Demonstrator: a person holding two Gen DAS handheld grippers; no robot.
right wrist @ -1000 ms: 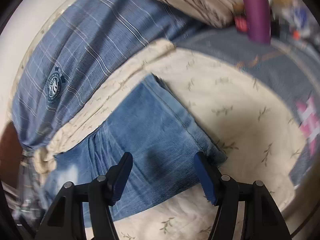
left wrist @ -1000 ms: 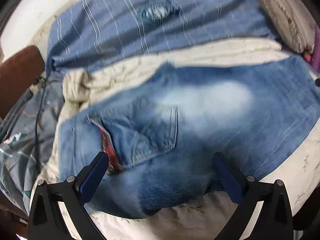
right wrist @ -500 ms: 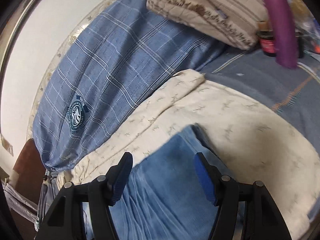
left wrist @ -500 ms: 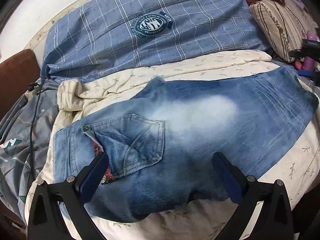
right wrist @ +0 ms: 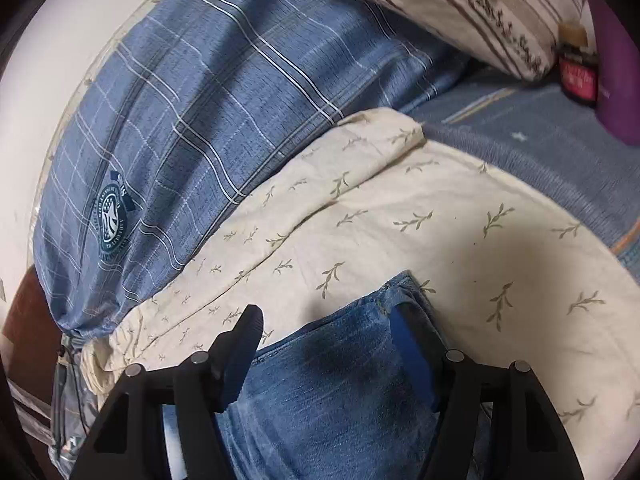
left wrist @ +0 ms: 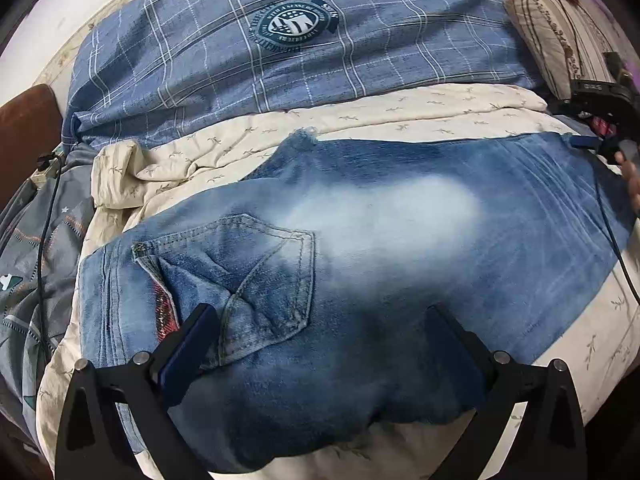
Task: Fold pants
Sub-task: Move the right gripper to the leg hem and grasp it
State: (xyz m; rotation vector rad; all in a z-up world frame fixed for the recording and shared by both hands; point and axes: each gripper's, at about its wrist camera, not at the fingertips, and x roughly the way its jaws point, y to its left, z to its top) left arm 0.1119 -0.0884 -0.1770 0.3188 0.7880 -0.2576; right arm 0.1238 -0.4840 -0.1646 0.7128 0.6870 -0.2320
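Lying flat on cream leaf-print sheet: one pair of blue jeans, folded lengthwise, one back pocket facing up. Left gripper over waist end, jaws wide apart, no cloth pinched. Right gripper over hem end, jaws also spread, denim under them but not clamped. Behind: one blue plaid pillow (round crest badge), one striped cushion, one purple object, too cropped to identify.
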